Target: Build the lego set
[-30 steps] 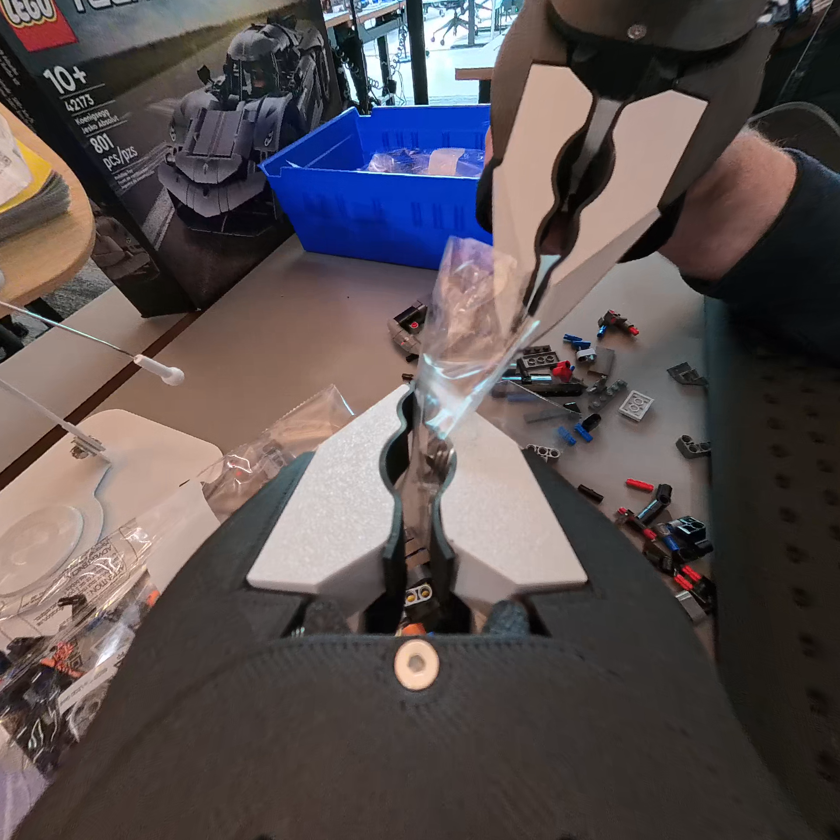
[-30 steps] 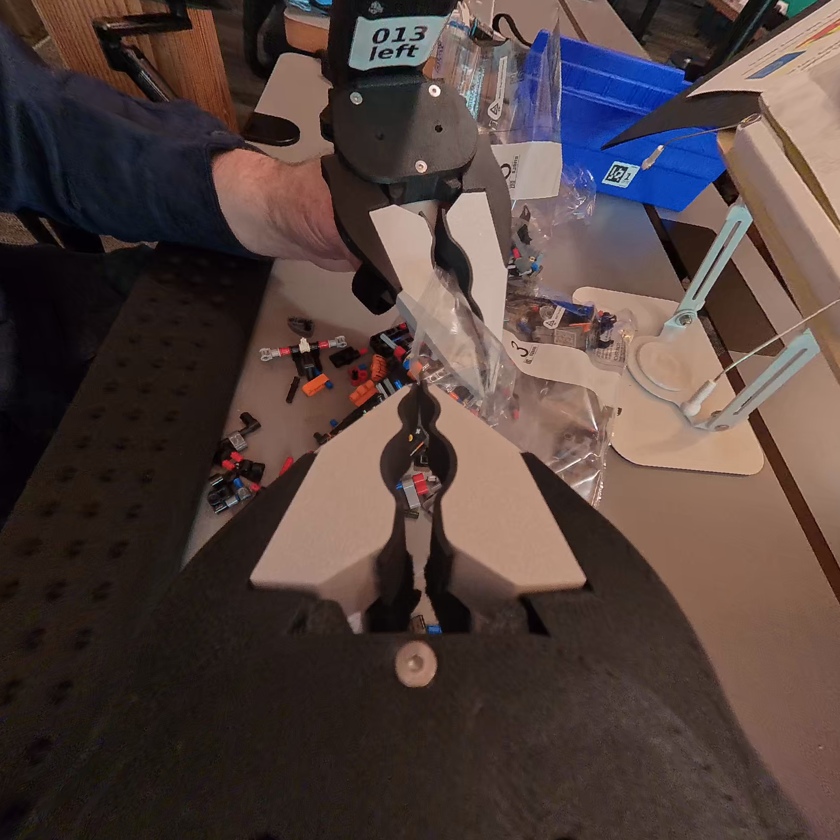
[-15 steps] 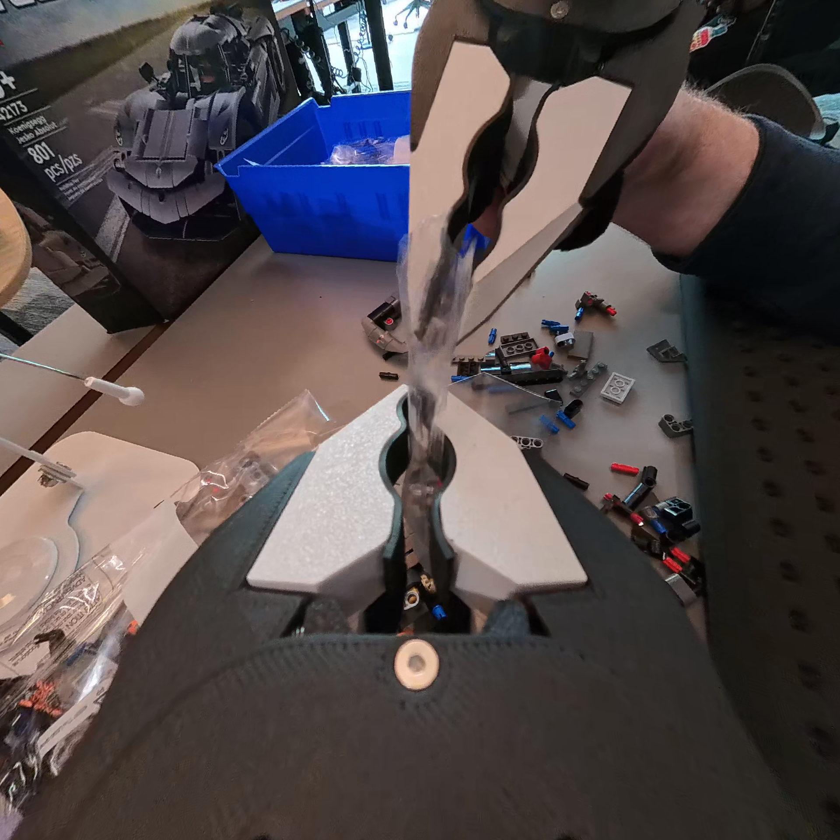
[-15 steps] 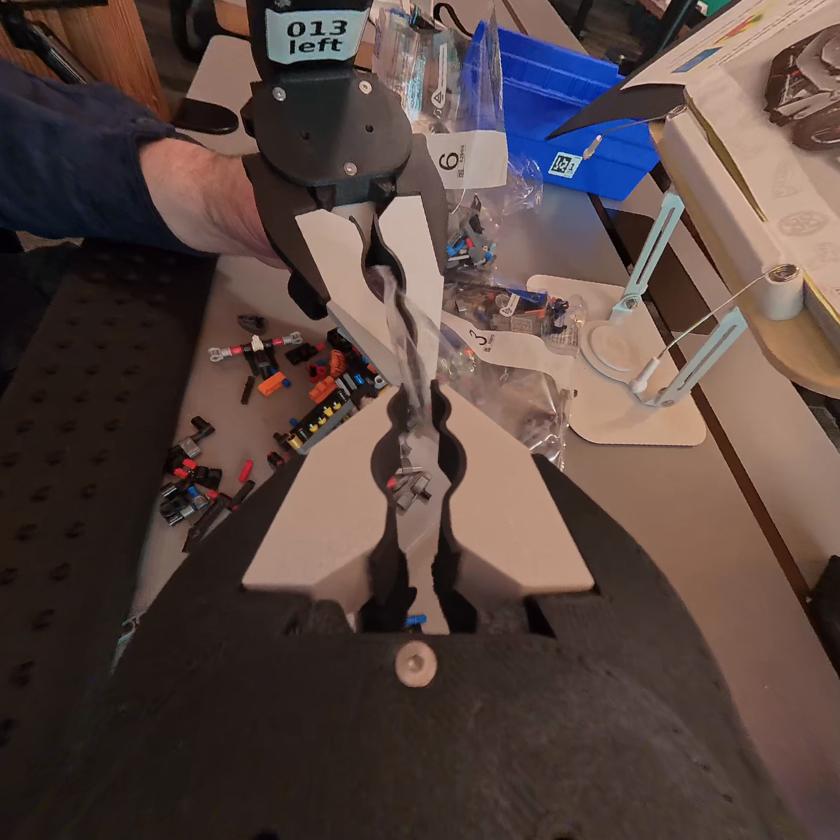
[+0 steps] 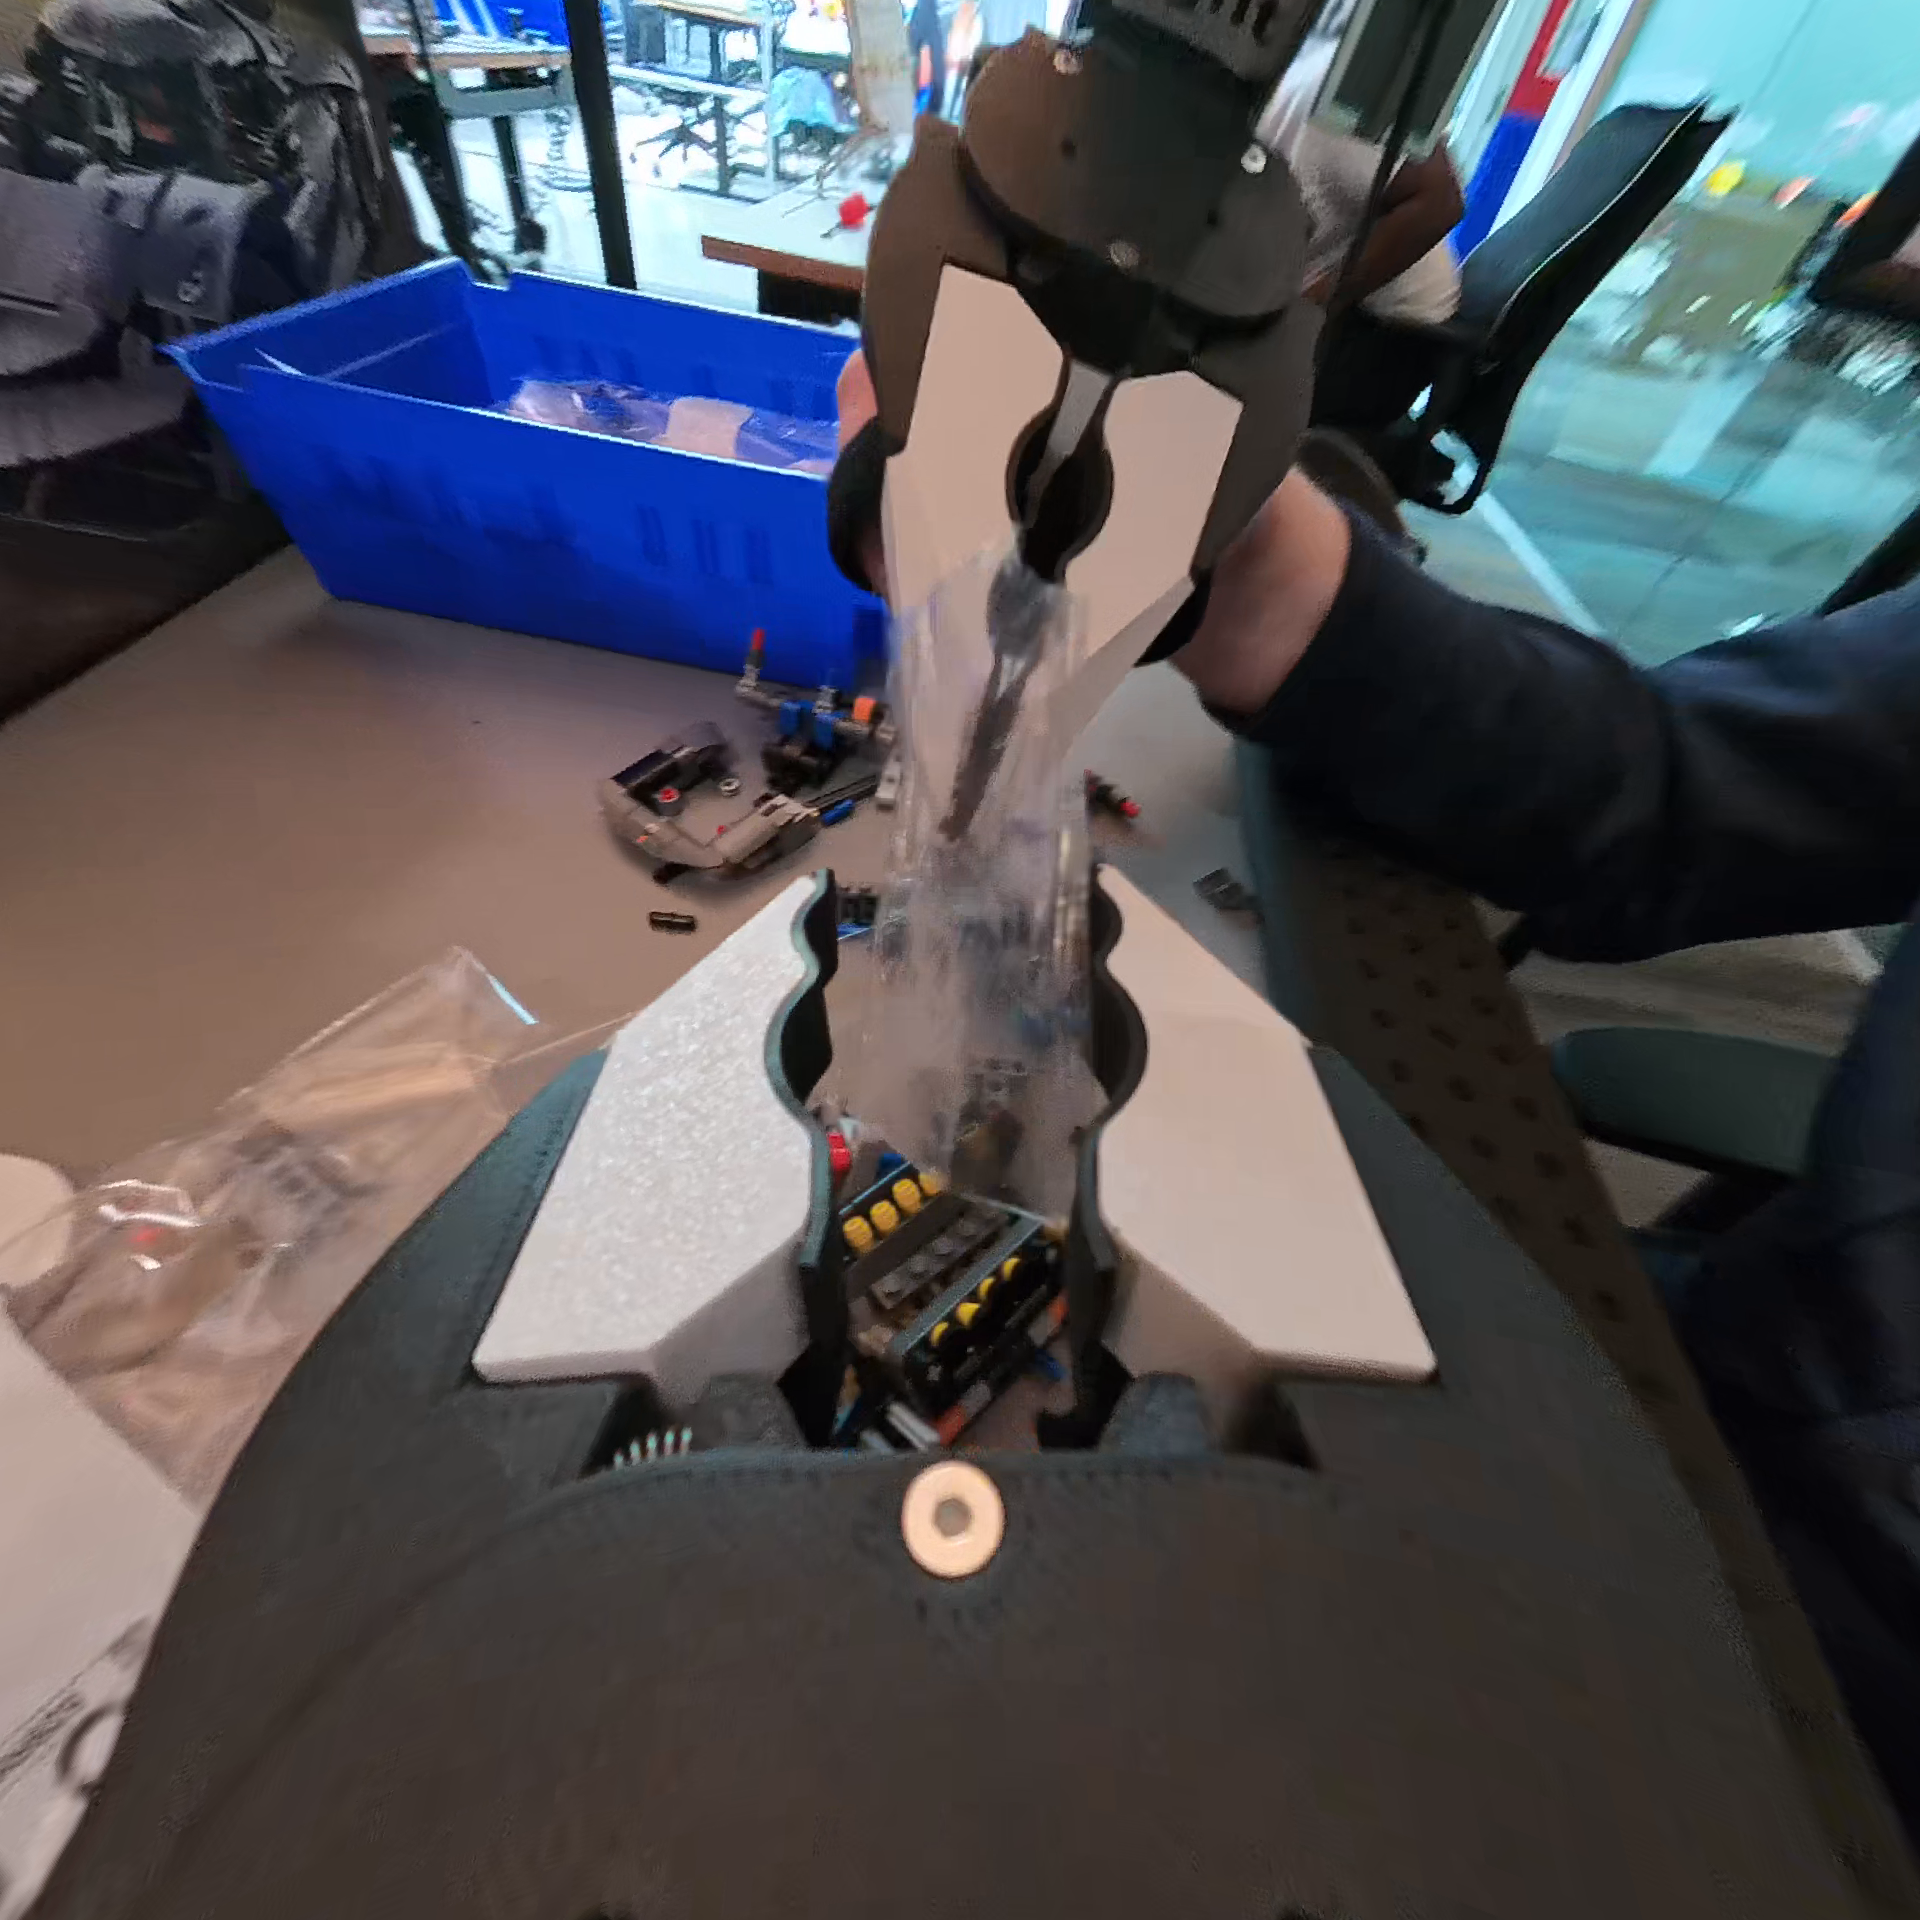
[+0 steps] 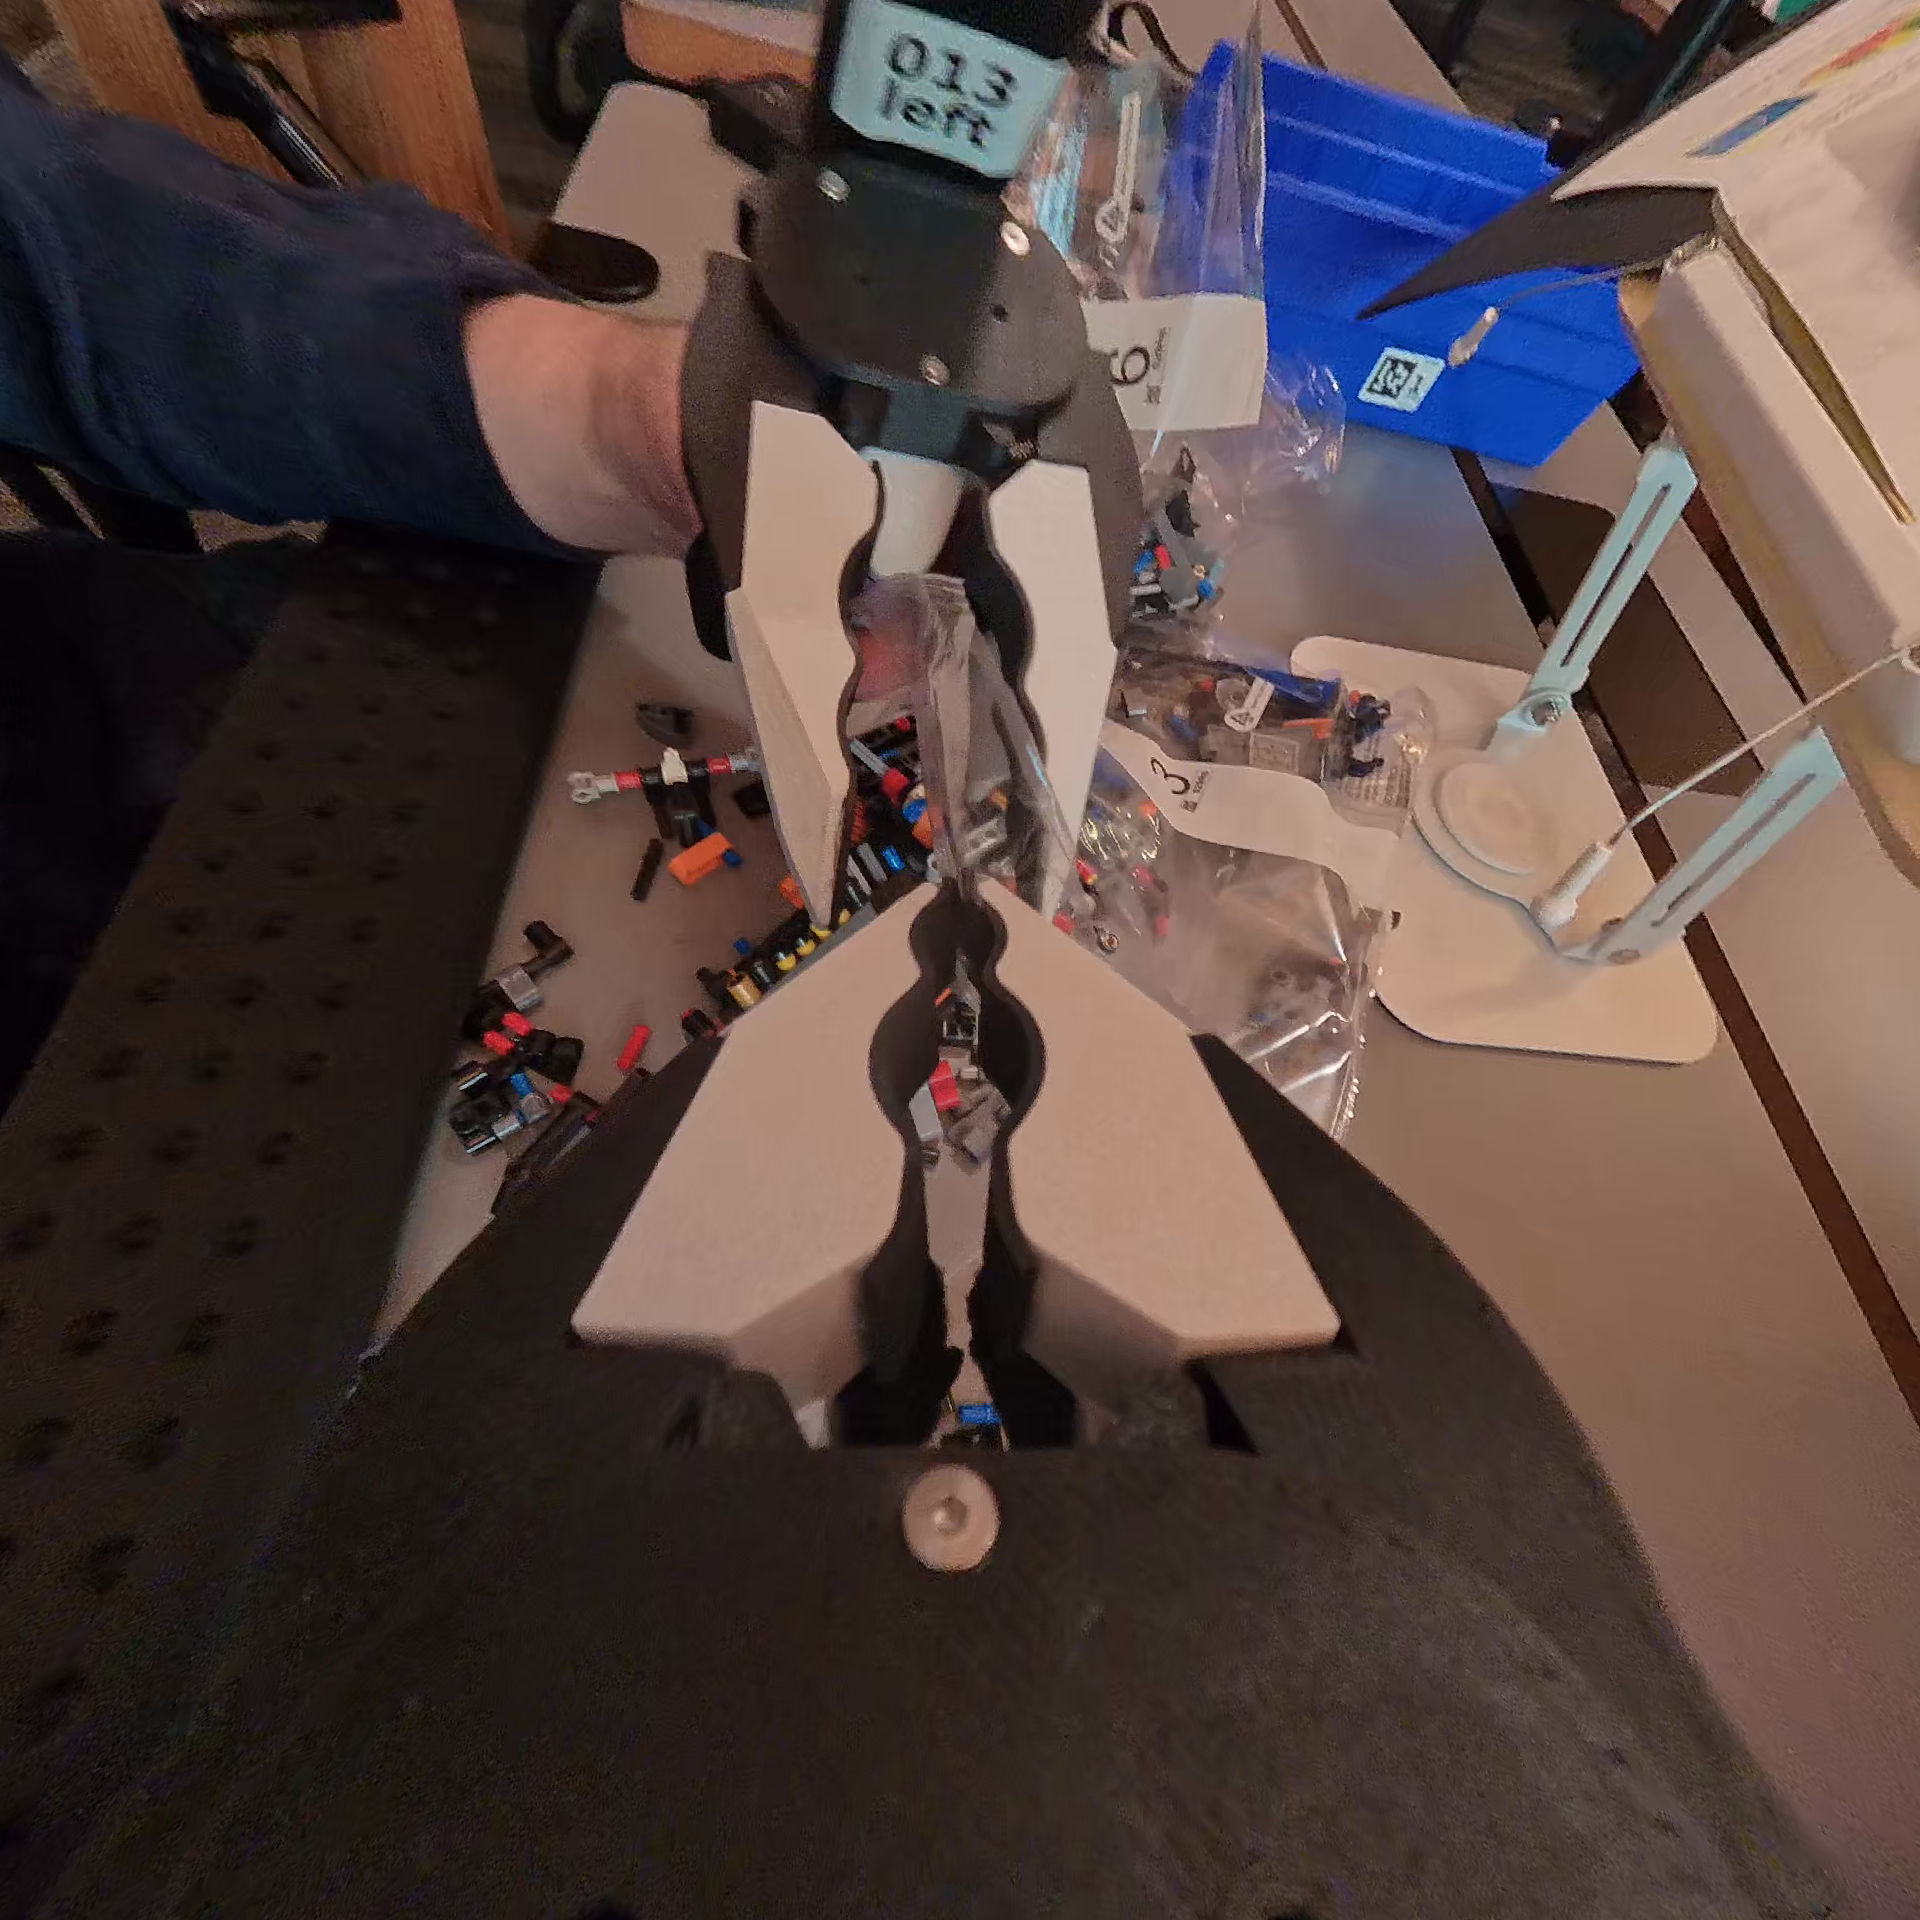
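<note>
A grey table point(image 5: 312, 790) is seen under both tools, with a blue bin point(image 5: 499, 488) at its far side and, in the right wrist view, a white stand point(image 6: 1538, 935) near the sealed bags of parts point(image 6: 1247, 790). The left gripper point(image 5: 961, 904) is spread apart, and a small clear plastic bag point(image 5: 982, 831) passes loosely between its fingers without being pinched. The right gripper point(image 6: 956, 883) is pressed together on one end of that same bag point(image 6: 961, 748), which is thus held above the table between the two tools; the bag is blurred, and its contents cannot be made out. Loose lego pieces point(image 6: 665, 810) are scattered on the table below, and a partly built black block with yellow pins point(image 5: 956, 1288) is seen through the left gripper's gap.
</note>
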